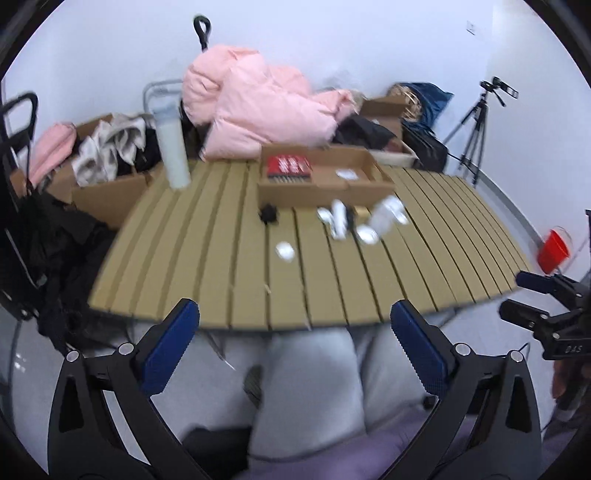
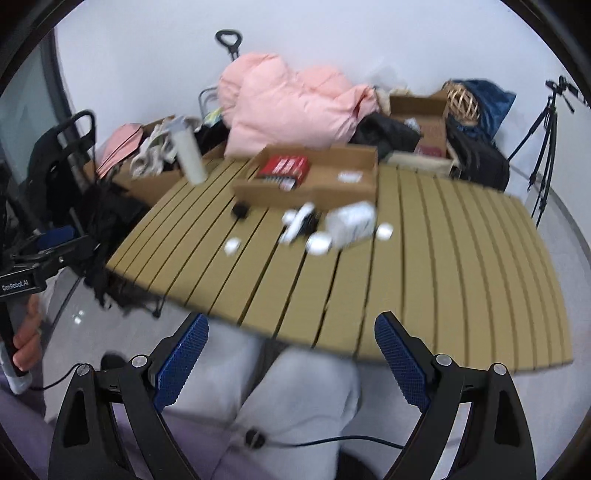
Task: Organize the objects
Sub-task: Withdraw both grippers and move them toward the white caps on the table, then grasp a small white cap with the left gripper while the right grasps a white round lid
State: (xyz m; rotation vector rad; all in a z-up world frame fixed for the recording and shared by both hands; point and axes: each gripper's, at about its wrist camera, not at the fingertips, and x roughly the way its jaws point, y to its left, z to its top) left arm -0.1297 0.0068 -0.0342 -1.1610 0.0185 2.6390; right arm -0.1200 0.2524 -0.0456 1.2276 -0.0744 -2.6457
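Pink puffer jacket (image 1: 258,107) piled behind the slatted table (image 1: 207,251), w/ black trolley handle (image 1: 202,31) sticking up behind it against white wall. Left of jacket: open cardboard boxes w/ crumpled beige cloth (image 1: 110,146) & a pink cap (image 1: 50,146). Tall white bottle (image 1: 171,147) upright at table's far-left edge. Black garment (image 1: 364,133) right of jacket, then blue bag (image 1: 430,98) w/ a woven wicker ball (image 2: 462,100) next to it. Black tripod (image 1: 476,129) w/ camera on top stands far right. Red container (image 1: 553,248) on floor past table's right side. Black folded cart (image 2: 62,162) at left. Gray trousers (image 2: 295,387) & lilac cushion below table edge; black cable (image 2: 332,441) runs across lap.
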